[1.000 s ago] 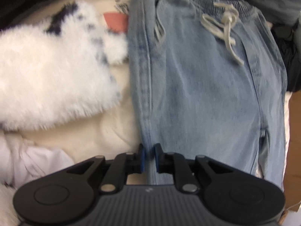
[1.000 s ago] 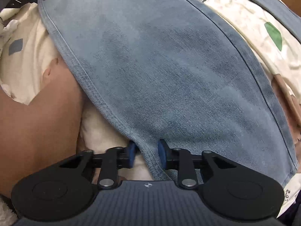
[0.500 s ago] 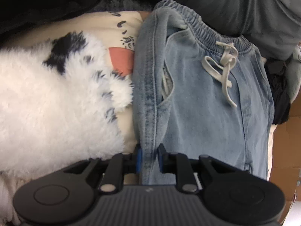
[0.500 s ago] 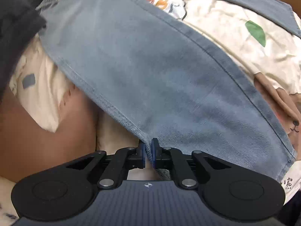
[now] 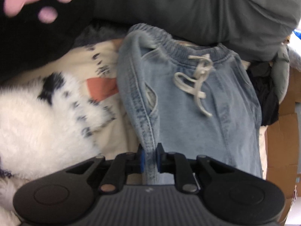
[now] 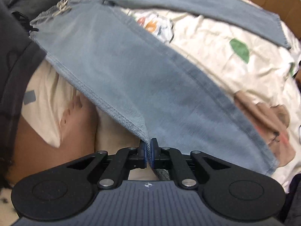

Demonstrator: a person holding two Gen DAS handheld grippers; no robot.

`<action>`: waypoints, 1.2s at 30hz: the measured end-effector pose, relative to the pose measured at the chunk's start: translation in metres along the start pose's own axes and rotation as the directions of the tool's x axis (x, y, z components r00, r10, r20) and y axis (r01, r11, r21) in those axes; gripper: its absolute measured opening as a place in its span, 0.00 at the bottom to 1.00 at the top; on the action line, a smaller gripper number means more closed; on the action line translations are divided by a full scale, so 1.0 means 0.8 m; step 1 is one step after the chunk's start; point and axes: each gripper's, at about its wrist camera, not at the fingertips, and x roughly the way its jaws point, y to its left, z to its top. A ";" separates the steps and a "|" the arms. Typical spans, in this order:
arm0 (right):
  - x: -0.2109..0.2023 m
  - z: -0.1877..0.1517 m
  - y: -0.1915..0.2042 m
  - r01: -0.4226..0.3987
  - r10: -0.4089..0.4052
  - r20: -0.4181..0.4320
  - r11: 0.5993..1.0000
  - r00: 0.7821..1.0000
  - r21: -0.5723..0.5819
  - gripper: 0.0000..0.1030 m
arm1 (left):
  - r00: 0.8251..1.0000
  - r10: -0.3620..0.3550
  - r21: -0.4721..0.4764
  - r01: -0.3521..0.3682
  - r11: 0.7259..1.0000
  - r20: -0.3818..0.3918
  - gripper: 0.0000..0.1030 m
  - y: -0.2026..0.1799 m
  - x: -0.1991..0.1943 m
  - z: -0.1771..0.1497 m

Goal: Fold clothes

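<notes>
Light-blue jeans [image 5: 197, 116] with an elastic waistband and a white drawstring [image 5: 197, 82] fill the left wrist view. My left gripper [image 5: 150, 157] is shut on their folded side seam, below the pocket. In the right wrist view the jeans [image 6: 131, 79] show as a leg stretched from the waistband at top left down to its hem. My right gripper [image 6: 148, 155] is shut on that hem edge. The other leg [image 6: 197, 5] lies across the top of that view.
A white fluffy garment [image 5: 43, 124] with black marks lies left of the jeans on cream printed bedding [image 6: 235, 60]. Grey clothing [image 5: 197, 7] is piled behind the waistband. Brown cardboard [image 5: 280, 141] stands at the right. A dark garment [image 6: 13, 71] is at left.
The right gripper closed from open onto the hem. Both grippers pulled back and lifted, so more of the waistband and the second leg came into view.
</notes>
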 end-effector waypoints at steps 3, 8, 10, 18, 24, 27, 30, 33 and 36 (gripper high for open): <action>-0.020 0.011 -0.006 0.012 -0.013 0.040 1.000 0.999 0.016 0.02 | 1.000 0.018 0.049 -0.018 0.999 0.010 0.09 -0.023 -0.022 0.011; -0.060 0.032 -0.021 0.026 -0.036 0.121 0.996 0.992 0.083 0.02 | 0.999 0.008 0.071 -0.011 0.997 0.037 0.08 -0.058 -0.038 0.021; -0.075 0.040 -0.025 0.033 -0.047 0.145 0.994 0.988 0.100 0.02 | 0.999 0.002 0.089 -0.006 0.996 0.046 0.07 -0.070 -0.050 0.021; -0.115 0.058 -0.028 0.051 -0.072 0.195 0.993 0.978 0.109 0.01 | 0.997 0.004 0.139 -0.015 0.990 0.080 0.06 -0.100 -0.078 0.022; -0.136 0.069 -0.038 0.030 -0.057 0.232 0.992 0.971 0.119 0.01 | 0.998 -0.008 0.193 -0.006 0.981 0.070 0.06 -0.122 -0.090 0.032; -0.141 0.081 -0.042 0.034 -0.059 0.253 0.994 0.966 0.102 0.01 | 0.997 -0.032 0.232 0.015 0.973 0.068 0.06 -0.134 -0.083 0.040; -0.147 0.092 -0.055 0.018 -0.057 0.272 0.989 0.961 0.145 0.01 | 0.996 -0.071 0.228 0.056 0.972 0.058 0.06 -0.143 -0.081 0.046; -0.150 0.105 -0.065 0.018 -0.059 0.288 0.990 0.956 0.143 0.01 | 0.993 -0.105 0.254 0.088 0.963 0.054 0.06 -0.159 -0.080 0.054; -0.145 0.124 -0.078 0.030 -0.067 0.287 0.991 0.956 0.134 0.01 | 0.990 -0.134 0.262 0.116 0.958 0.051 0.05 -0.176 -0.082 0.059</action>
